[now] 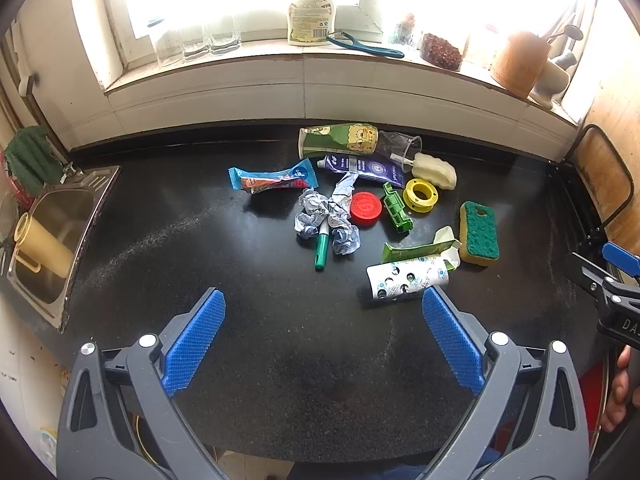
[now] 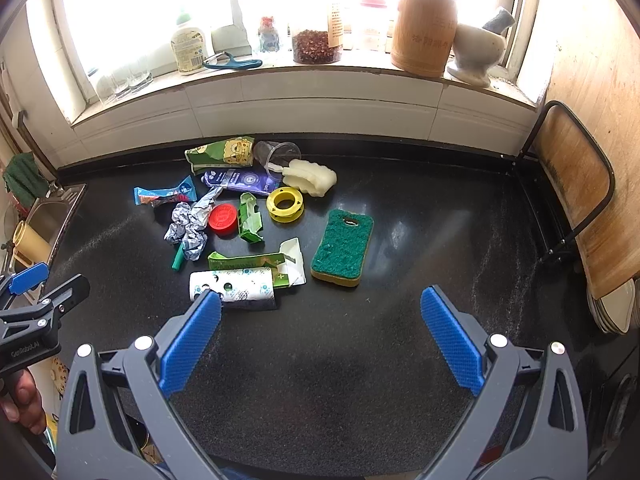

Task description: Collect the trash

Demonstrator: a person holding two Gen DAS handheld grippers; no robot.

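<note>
Both grippers spread wide, empty: left gripper, right gripper, above black counter. White tube nearest, touching green carton. Beyond: crumpled paper, red lid, blue wrapper. Sponge right of pile; sink far left.

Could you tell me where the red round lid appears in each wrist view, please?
Left wrist: red lid sits just right of centre, between the crumpled paper and the green clip.
Right wrist: red lid lies left of centre.
Shared landmark: the yellow spool, behind-right of it.
</note>
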